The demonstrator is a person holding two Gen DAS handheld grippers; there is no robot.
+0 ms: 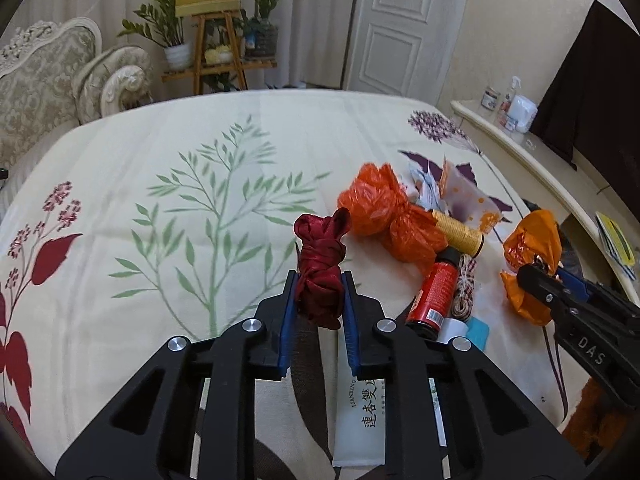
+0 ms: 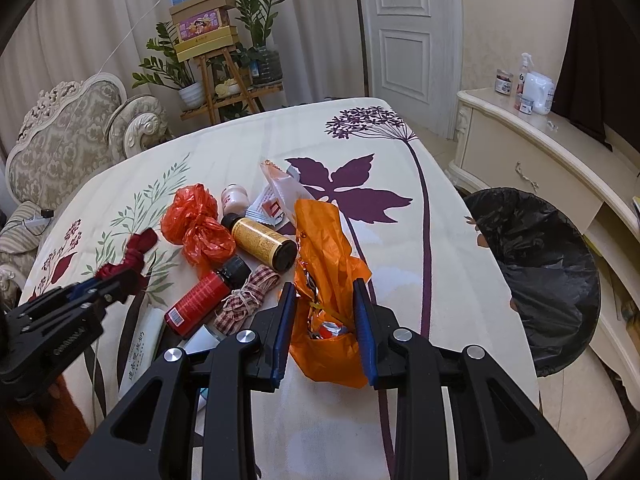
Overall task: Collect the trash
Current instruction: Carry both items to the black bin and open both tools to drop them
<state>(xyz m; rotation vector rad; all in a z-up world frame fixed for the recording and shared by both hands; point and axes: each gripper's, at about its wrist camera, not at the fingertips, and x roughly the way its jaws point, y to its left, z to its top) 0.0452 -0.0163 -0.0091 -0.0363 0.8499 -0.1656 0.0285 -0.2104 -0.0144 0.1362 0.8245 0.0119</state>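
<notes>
The left hand-held gripper [image 1: 319, 294] was clamped on a knotted red cloth [image 1: 321, 270] above the middle of the bed [image 1: 160, 152]: soft, light, best pinched at its knot. The right hand-held gripper [image 2: 325, 308], angled down near the bed's right edge, pinched a flimsy orange bag [image 2: 326, 264], beside the bin [image 2: 532, 264].

We see a glossy satin red cloth bundle [image 1: 320, 276] beside crinkly shiny orange plastic bag [image 1: 384, 216] on matt printed bedsheet [image 1: 160, 160].
</notes>
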